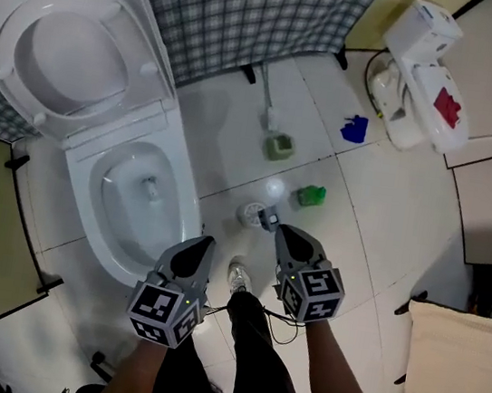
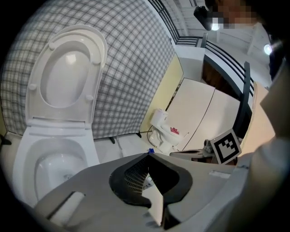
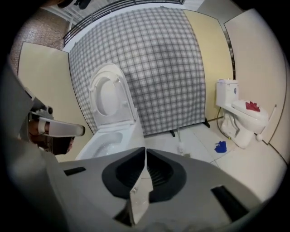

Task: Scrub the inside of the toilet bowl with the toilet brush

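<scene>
White toilet brush stands well beyond left gripper and right gripper, both jaws clenched empty.

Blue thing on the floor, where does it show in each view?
Head view: the blue thing is upper right, just left of the small toilet.
Left gripper view: only a scrap of it shows, at centre, below the small toilet.
Right gripper view: right of centre, left of the small toilet.
Shared landmark: the small toilet.
</scene>
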`<state>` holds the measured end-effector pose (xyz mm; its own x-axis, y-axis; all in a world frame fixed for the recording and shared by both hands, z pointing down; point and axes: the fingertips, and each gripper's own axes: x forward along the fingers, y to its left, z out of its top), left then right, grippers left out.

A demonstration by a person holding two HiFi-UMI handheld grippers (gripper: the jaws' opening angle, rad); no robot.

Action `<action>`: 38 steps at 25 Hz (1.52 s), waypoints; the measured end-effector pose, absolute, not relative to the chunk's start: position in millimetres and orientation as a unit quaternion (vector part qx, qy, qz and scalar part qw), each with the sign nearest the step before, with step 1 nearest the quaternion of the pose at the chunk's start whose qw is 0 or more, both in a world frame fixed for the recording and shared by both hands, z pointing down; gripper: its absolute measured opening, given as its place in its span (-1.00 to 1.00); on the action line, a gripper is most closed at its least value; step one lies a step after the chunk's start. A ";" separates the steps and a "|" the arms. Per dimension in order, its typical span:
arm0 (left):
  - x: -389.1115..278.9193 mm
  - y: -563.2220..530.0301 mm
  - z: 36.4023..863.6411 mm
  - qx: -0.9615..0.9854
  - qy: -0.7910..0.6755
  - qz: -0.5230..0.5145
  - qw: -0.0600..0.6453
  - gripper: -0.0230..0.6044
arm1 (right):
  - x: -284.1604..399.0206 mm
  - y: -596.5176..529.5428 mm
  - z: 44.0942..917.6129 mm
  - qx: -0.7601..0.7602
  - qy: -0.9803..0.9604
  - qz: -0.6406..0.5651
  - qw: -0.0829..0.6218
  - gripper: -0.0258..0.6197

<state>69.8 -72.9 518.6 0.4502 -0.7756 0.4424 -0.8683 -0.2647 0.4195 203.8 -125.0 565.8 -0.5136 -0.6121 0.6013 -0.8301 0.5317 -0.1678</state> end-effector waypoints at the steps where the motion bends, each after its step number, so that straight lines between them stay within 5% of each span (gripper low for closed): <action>1: 72.3 -73.9 528.0 0.792 -0.517 0.076 0.315 -0.97 | 206.4 -126.6 581.9 0.431 -0.837 0.222 0.252 -0.82; 3: 77.3 -74.5 545.0 0.794 -0.512 0.081 0.318 -0.97 | 210.6 -132.1 610.8 0.435 -0.832 0.222 0.262 -0.70; 4: 79.8 -75.4 552.0 0.794 -0.511 0.081 0.319 -0.97 | 212.6 -136.3 624.7 0.437 -0.830 0.224 0.263 -0.44; 11: 86.3 -75.1 589.7 0.788 -0.511 0.084 0.332 -0.97 | 225.0 -159.4 720.7 0.451 -0.812 0.219 0.300 -0.09; 28: 81.9 -76.7 616.3 0.784 -0.510 0.090 0.341 -0.97 | 213.6 -181.4 793.1 0.449 -0.813 0.178 0.325 -0.21; 38: 72.6 -72.7 583.6 0.781 -0.521 0.073 0.336 -0.97 | 229.0 -160.6 703.3 0.437 -0.824 0.169 0.319 -0.22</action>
<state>72.6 -72.7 583.6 0.4468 -0.7648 0.4641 -0.8627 -0.2311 0.4497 229.0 -160.6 703.3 -0.4145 -0.6113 0.6741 -0.8277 0.5612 0.0001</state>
